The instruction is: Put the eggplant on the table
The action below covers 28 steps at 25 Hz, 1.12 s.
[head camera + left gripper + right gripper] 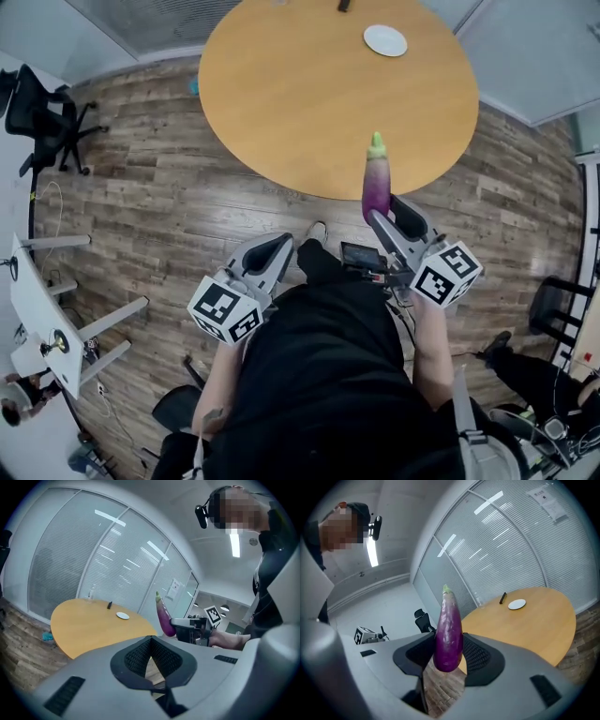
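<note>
A purple eggplant (376,184) with a green stem stands upright between the pads of my right gripper (386,214), which is shut on its lower end. In the right gripper view the eggplant (449,632) fills the gap between the jaws. It hangs in the air over the near edge of the round wooden table (309,94). My left gripper (281,246) is lower left, over the wooden floor, its jaws closed with nothing between them (151,641). The left gripper view also shows the eggplant (164,616) and the table (89,620) beyond.
A white plate (385,39) and a small dark object (343,5) lie at the table's far side. A black office chair (42,122) stands at the left, with a white desk (37,314) below it. A teal item (193,86) lies on the floor by the table.
</note>
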Each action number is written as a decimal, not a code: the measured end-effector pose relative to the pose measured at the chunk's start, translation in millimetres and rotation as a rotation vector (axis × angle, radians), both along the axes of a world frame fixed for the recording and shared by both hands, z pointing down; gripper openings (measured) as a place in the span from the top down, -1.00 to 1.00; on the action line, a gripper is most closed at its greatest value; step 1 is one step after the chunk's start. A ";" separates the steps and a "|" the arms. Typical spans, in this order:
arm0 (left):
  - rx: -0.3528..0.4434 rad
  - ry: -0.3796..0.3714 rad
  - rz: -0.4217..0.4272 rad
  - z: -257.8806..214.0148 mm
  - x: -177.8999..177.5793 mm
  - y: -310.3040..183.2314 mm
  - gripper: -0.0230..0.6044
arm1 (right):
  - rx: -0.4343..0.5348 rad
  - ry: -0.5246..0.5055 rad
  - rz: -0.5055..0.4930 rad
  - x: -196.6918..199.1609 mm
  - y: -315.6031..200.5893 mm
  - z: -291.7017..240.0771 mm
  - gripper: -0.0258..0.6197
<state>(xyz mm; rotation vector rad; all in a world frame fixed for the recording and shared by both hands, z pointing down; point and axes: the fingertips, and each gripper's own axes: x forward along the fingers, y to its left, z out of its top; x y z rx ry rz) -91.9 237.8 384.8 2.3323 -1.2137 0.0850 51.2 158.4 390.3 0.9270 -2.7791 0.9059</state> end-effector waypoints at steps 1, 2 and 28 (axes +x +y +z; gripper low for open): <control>0.000 -0.005 0.005 -2.7 -6.5 -9.7 0.89 | -0.001 -0.002 0.008 -4.8 -7.2 -0.6 0.31; 0.001 -0.006 0.008 -5.6 -12.0 -17.9 0.89 | 0.001 0.001 0.013 -8.5 -12.7 -1.7 0.31; -0.110 0.058 0.433 16.7 -16.1 -166.9 0.89 | -0.081 0.128 0.407 -5.5 -74.0 13.7 0.31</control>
